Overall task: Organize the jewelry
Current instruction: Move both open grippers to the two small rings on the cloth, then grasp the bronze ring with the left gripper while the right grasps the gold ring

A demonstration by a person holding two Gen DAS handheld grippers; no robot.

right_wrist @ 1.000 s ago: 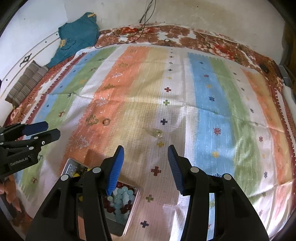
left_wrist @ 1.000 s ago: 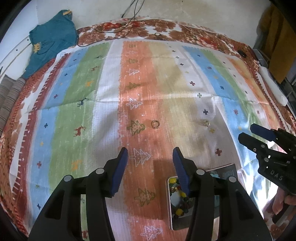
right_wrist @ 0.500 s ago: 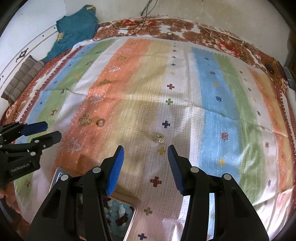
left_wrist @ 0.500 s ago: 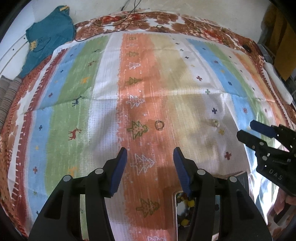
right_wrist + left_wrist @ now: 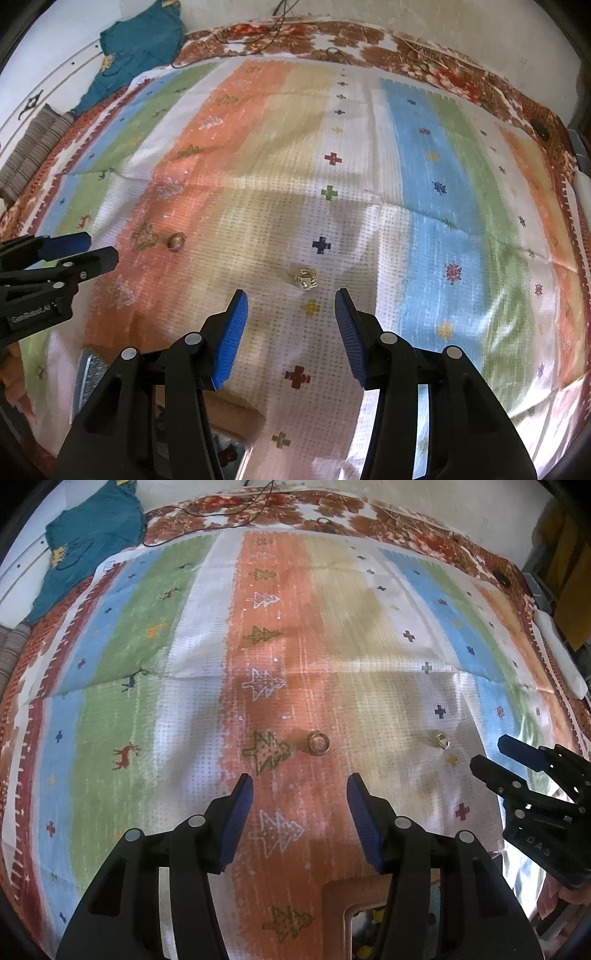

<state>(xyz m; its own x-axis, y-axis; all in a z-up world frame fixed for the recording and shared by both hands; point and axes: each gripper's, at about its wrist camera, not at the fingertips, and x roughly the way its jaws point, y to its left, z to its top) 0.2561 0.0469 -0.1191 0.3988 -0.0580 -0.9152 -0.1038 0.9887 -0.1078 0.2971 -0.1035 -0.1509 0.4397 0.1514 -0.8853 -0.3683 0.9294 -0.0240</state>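
Two rings lie on the striped cloth. A plain band ring (image 5: 319, 743) sits on the orange stripe just ahead of my open left gripper (image 5: 300, 788); it also shows in the right wrist view (image 5: 176, 242). A gold ornate ring (image 5: 306, 277) lies just ahead of my open right gripper (image 5: 290, 304); it also shows in the left wrist view (image 5: 440, 739). Both grippers are empty. The metal tray of beads (image 5: 364, 928) lies mostly hidden under the grippers, at the near edge.
The striped cloth (image 5: 147, 701) covers a bed with a floral border. A teal garment (image 5: 88, 539) lies at the far left corner. A folded grey cloth (image 5: 33, 144) sits at the left edge. Black cables (image 5: 266, 33) run along the far edge.
Both grippers have moved forward and down toward the rings. The bead tray has slid nearly out of view beneath them. Both stay open.
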